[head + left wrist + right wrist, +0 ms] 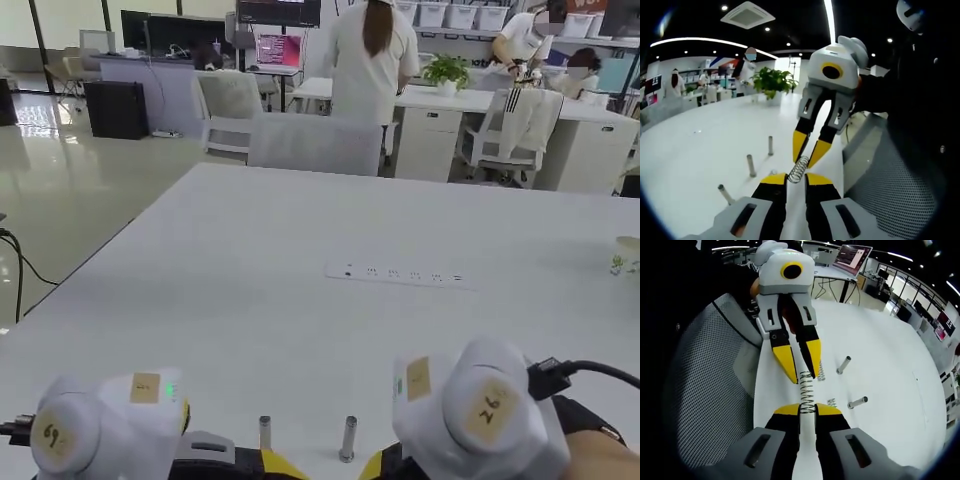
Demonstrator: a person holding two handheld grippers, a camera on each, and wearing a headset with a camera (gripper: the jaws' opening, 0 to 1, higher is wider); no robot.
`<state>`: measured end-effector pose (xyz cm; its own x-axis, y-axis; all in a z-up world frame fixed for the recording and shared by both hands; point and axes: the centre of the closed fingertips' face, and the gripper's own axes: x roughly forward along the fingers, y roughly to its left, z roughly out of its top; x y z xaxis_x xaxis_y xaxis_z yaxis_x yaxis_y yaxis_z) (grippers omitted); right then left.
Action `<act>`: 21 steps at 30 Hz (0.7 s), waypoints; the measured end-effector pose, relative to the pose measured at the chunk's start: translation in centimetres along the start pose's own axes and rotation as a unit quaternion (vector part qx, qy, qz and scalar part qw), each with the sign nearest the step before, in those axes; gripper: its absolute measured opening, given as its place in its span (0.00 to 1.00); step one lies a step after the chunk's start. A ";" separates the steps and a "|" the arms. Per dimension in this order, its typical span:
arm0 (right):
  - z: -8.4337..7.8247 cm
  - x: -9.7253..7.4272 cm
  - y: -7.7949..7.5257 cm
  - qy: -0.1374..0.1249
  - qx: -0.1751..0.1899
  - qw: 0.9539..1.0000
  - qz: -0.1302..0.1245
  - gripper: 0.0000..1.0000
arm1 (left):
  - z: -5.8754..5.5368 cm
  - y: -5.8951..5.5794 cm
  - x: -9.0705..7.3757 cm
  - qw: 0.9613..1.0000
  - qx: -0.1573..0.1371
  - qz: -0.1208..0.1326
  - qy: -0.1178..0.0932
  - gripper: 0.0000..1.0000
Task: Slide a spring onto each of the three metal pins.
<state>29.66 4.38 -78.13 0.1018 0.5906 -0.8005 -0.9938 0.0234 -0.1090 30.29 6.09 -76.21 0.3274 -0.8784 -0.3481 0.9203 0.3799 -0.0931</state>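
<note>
1. The left gripper (pixel 796 179) has its yellow-tipped jaws closed on one end of a spring (pixel 799 169), at the near edge of the white table (pixel 700 150).
2. The right gripper (pixel 807 411) faces it tip to tip. Its jaws are pinched on the other end of the same spring, which spans the short gap between the two pairs of tips.
3. Three metal pins (pixel 751 165) stand upright in a row on the table, just beside the grippers, and all are bare.
4. Two loose springs (pixel 821 371) lie on the table near the pins.
5. A white power strip (pixel 400 275) lies farther back, well apart from the pins.
</note>
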 end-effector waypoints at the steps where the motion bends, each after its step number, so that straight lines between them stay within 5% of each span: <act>1: 0.0 0.0 0.1 0.000 -0.001 1.000 0.001 0.08 | 0.0 0.0 0.0 1.000 0.002 0.000 0.000 0.05; 14: 0.2 -0.8 0.6 0.003 -0.014 1.000 0.016 0.08 | -0.4 -0.7 0.1 1.000 0.022 -0.013 0.011 0.04; 21: -0.4 -1.1 1.4 0.044 -0.038 0.997 0.045 0.07 | -0.9 -1.9 0.7 0.996 0.065 -0.034 0.044 0.03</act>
<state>28.18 3.42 -77.67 0.0189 0.5147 -0.8572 -0.9931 -0.0899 -0.0759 28.60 4.99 -77.16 0.2480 -0.8704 -0.4252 0.9617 0.2740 0.0000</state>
